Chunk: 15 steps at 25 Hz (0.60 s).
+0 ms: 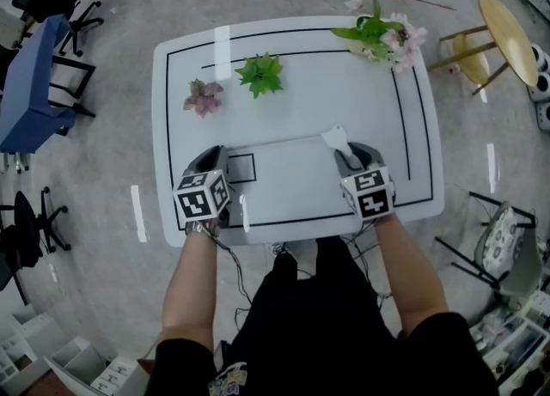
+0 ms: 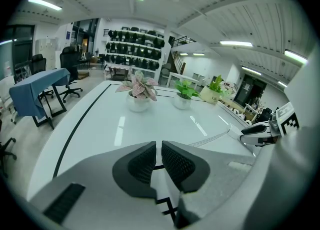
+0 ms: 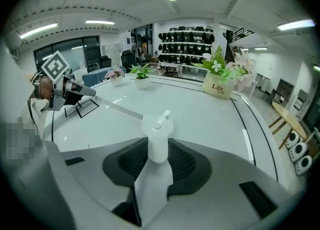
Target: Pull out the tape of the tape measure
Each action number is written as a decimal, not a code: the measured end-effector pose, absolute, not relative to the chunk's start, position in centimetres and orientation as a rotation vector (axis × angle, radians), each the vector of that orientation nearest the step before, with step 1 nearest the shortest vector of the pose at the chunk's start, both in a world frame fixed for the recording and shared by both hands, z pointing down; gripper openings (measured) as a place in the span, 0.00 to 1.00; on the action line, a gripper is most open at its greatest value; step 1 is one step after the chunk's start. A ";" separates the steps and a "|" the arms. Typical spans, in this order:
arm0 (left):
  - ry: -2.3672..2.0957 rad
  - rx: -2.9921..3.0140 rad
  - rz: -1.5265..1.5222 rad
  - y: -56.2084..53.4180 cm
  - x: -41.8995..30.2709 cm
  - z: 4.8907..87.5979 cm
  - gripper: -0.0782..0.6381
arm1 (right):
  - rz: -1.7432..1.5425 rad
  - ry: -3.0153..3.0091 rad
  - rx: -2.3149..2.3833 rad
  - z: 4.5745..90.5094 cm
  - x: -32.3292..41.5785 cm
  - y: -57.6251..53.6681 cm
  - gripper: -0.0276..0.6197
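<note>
My right gripper [image 3: 157, 163] is shut on the white tape measure case [image 3: 157, 136], which stands upright between its pads. In the head view the case [image 1: 335, 138] sticks out ahead of that gripper [image 1: 350, 159] at the table's near right. The tape [image 3: 117, 107] runs out of the case, low over the table, to my left gripper [image 3: 66, 92]. The left gripper [image 2: 159, 155] has its jaws nearly together, and the tape [image 2: 212, 137] passes behind its right jaw, so its tip is hidden. In the head view the left gripper [image 1: 214, 157] is at the near left, level with the right one.
On the white table [image 1: 292, 102] stand a pink-leaved plant [image 1: 203, 95], a small green plant [image 1: 260, 74] and a flower pot [image 1: 382, 38] at the far right corner. A black square outline [image 1: 242, 167] lies beside the left gripper. A blue table [image 1: 30, 85] and a wooden stool [image 1: 503, 29] flank the table.
</note>
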<state>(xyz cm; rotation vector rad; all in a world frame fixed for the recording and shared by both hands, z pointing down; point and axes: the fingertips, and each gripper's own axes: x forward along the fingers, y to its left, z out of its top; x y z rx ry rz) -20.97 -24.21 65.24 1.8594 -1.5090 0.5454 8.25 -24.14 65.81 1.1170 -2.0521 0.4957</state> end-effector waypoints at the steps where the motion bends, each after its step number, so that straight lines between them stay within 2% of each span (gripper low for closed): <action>1: -1.509 1.860 0.544 -24.2 -21.0 65.3 0.16 | 0.492 -2.052 1.116 65.8 8.2 -24.2 0.23; 15: -1.547 1.820 0.562 -23.6 -22.0 65.7 0.15 | 0.438 -2.046 1.112 65.9 8.2 -24.2 0.24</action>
